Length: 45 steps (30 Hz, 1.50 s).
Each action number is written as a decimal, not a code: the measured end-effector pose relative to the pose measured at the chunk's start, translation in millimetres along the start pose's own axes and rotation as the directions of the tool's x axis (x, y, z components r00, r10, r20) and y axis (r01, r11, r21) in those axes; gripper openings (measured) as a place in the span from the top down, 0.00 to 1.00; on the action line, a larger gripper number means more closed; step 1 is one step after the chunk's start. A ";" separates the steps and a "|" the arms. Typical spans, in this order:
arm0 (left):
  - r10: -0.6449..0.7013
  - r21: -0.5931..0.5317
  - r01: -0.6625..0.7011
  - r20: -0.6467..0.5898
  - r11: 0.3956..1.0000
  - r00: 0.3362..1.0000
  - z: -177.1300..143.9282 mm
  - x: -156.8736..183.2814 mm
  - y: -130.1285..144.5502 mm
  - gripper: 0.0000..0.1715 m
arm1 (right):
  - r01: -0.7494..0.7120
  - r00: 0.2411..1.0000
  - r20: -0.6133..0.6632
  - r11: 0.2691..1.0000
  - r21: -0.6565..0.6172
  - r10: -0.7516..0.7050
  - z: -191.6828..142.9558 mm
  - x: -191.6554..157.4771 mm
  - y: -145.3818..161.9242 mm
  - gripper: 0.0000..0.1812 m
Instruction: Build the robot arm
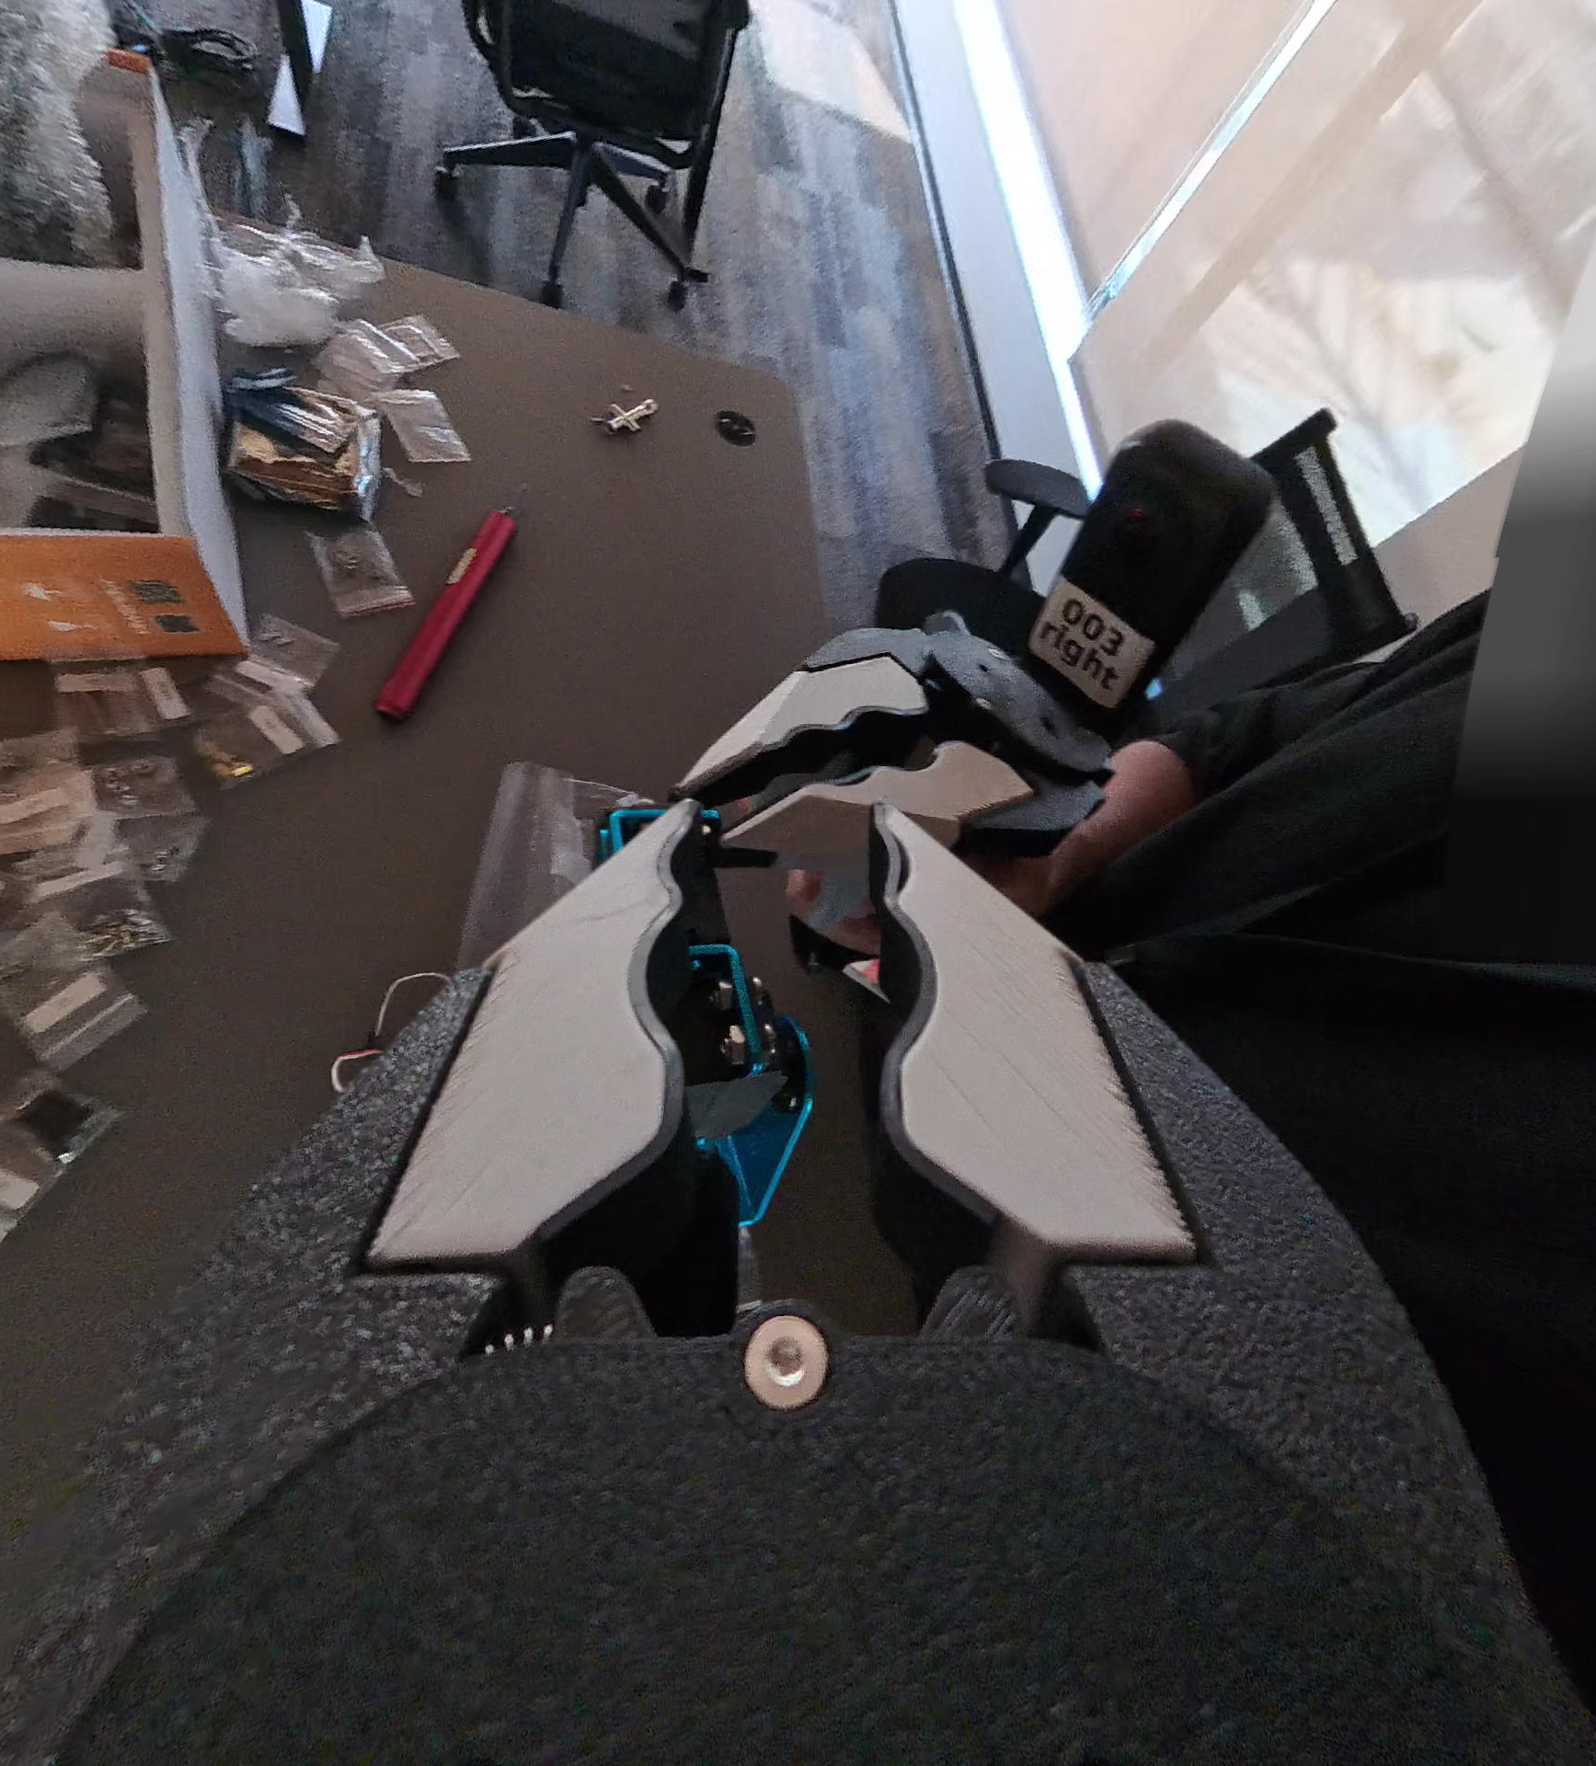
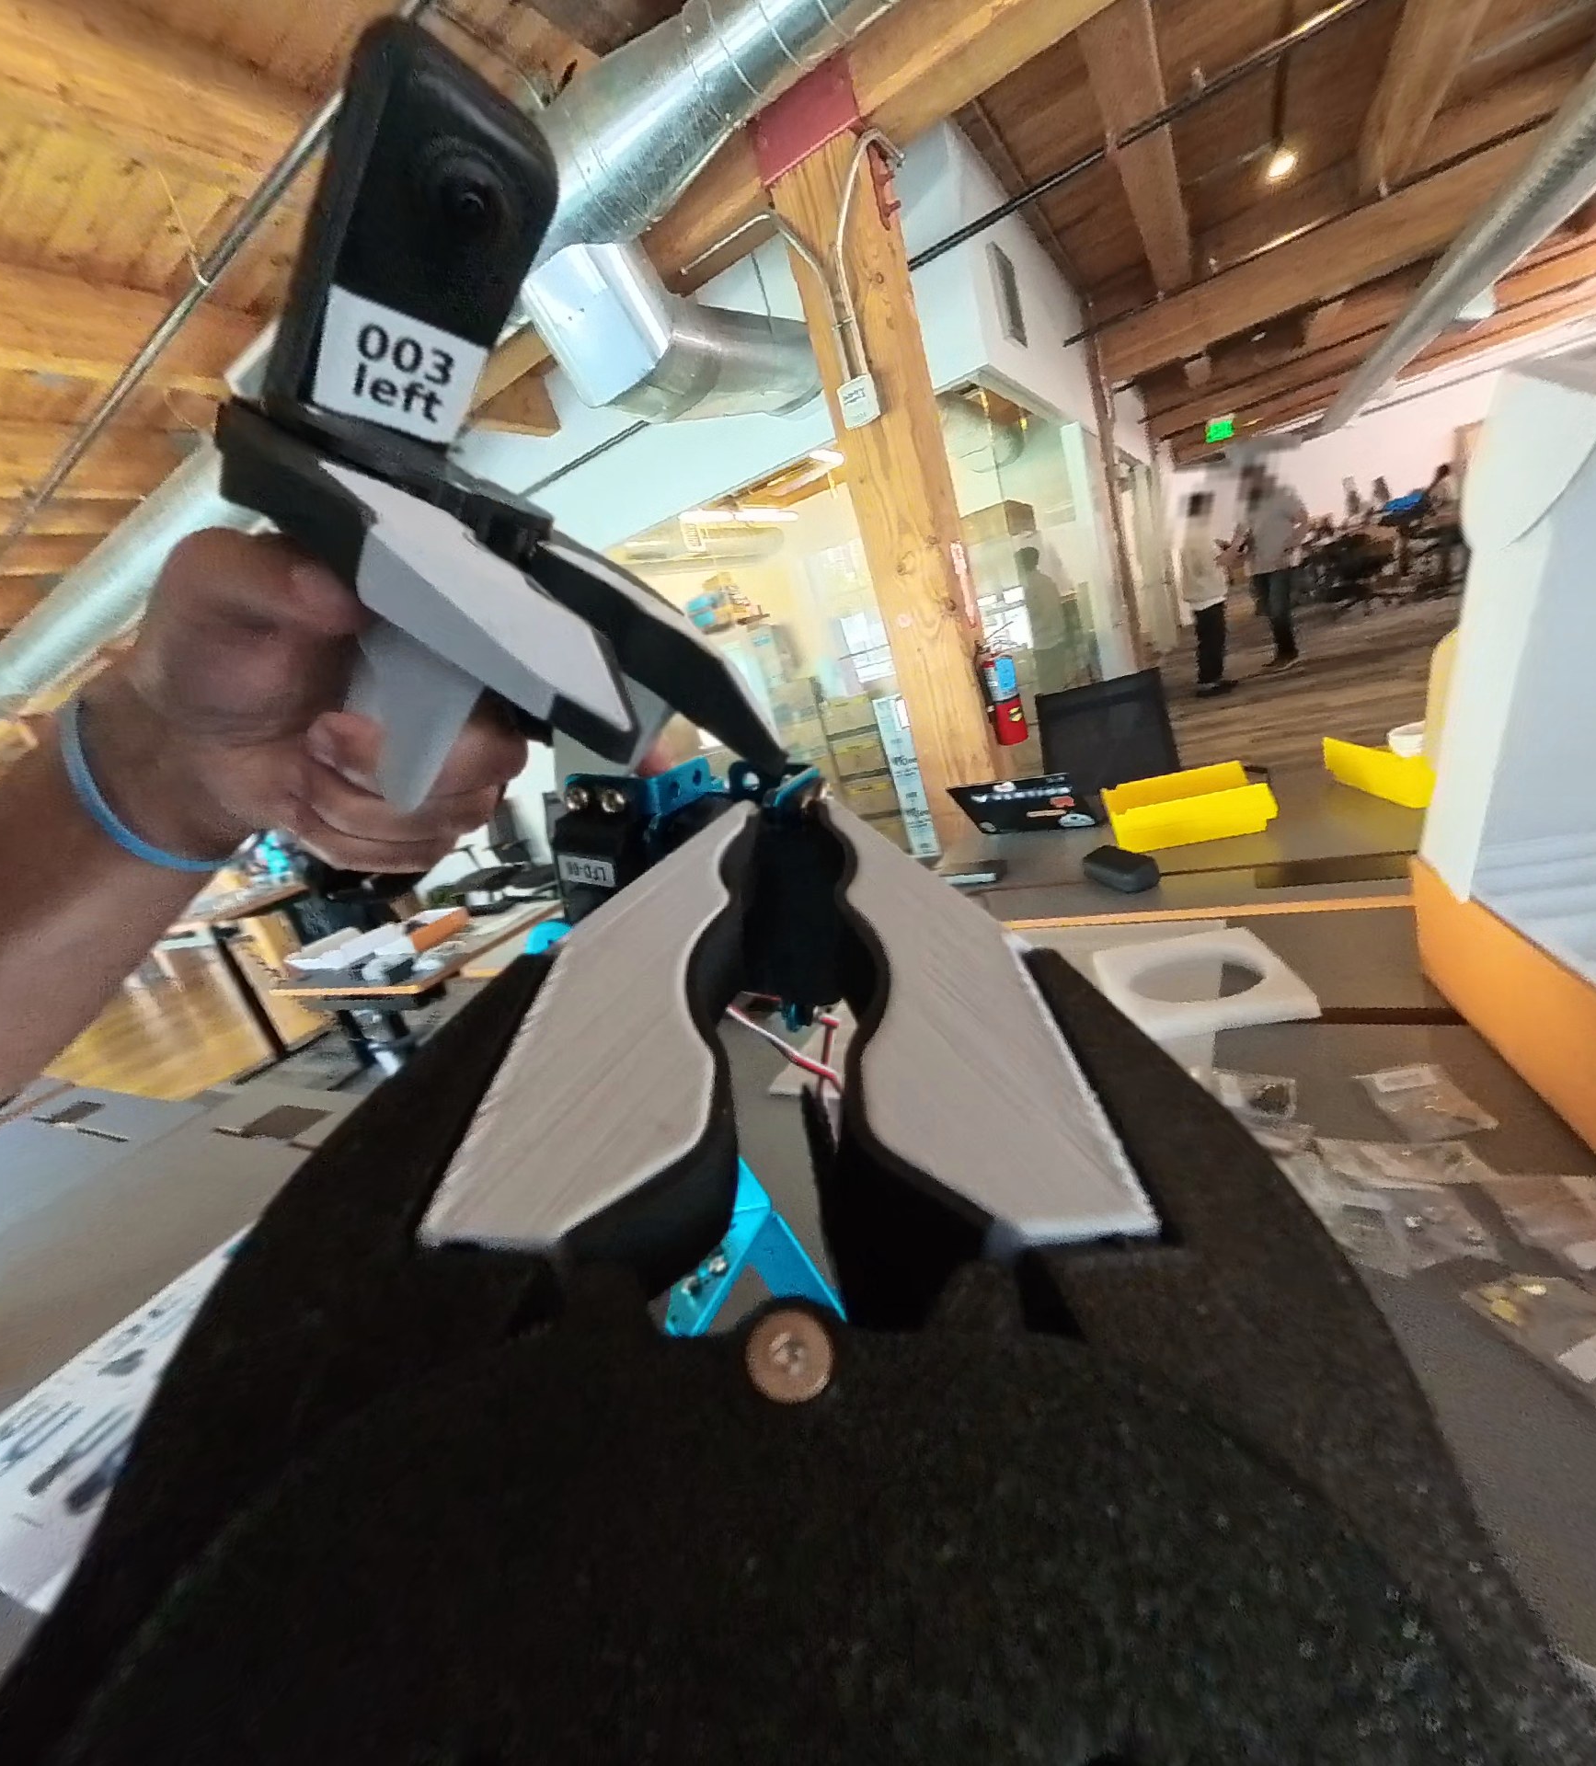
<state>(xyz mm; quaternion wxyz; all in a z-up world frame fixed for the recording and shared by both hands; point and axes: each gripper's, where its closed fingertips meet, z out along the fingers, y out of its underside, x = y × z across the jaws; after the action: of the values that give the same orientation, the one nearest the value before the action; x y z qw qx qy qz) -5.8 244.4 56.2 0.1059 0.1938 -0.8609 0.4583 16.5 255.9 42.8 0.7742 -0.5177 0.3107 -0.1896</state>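
sat on a dark brown table, strewn at the left with small clear parts bags, an orange-and-white box behind them, then a red rod-shaped tool lying loose and pointing up-right, well apart from both grippers.

held the middle of the left wrist view: a blue-and-black servo bracket assembly, long axis running along the left gripper's fingers, far end pointing away from the camera, near end a blue plate angled down toward the table. lay between the spread fingers of the left gripper, hard against the left finger, clear of the right finger; jaws wide apart, pinching nothing visible. trailed thin red and white wires out to the left.

came in from the right: the right gripper, fingertips meeting the assembly's far end just past the left gripper's tips.

showed in the right wrist view the right gripper nearly pressed together, tips pinching the blue top edge of the assembly, black servo body between the fingers, blue bracket leg below. met there by the left gripper, tipped down from upper left, gripped by a hand. stood farther right yellow bins.
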 end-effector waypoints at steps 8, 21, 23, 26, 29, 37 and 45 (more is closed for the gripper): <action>0.198 -0.068 -0.191 0.126 0.979 0.972 2.5 -7.3 2.7 0.78 | -0.065 0.995 0.080 0.998 -0.010 0.065 1.0 -1.1 0.6 0.96; 0.390 -0.287 -0.330 0.182 0.899 0.903 6.9 -4.4 16.1 0.74 | -0.063 0.994 0.091 0.998 -0.013 0.064 0.5 1.1 1.4 0.97; 0.390 -0.292 -0.329 0.182 0.898 0.902 8.3 -2.9 16.8 0.72 | -0.073 0.992 0.098 0.997 -0.014 0.074 0.3 2.0 1.7 0.97; 0.396 -0.294 -0.333 0.187 0.896 0.899 8.8 -1.9 16.3 0.71 | -0.065 0.993 0.094 0.998 -0.015 0.066 0.6 2.4 1.7 0.97; 0.393 -0.286 -0.332 0.191 0.899 0.899 8.3 -2.9 15.3 0.73 | -0.048 0.995 0.092 0.999 -0.021 0.050 0.4 2.1 1.6 0.97; 0.418 -0.265 -0.363 0.191 0.893 0.888 6.5 3.0 10.2 0.82 | -0.039 0.995 0.094 0.999 -0.028 0.041 1.0 0.0 1.6 0.97; 0.471 -0.306 -0.399 0.213 0.864 0.856 9.2 -1.0 17.3 0.72 | -0.049 0.994 0.094 0.998 -0.031 0.052 -0.3 0.9 1.9 0.97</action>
<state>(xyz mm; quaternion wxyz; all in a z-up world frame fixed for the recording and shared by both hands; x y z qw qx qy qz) -12.4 245.8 37.7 -0.1008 0.0405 -0.9393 0.3253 16.8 256.0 40.7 0.7852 -0.5290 0.2893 -0.1410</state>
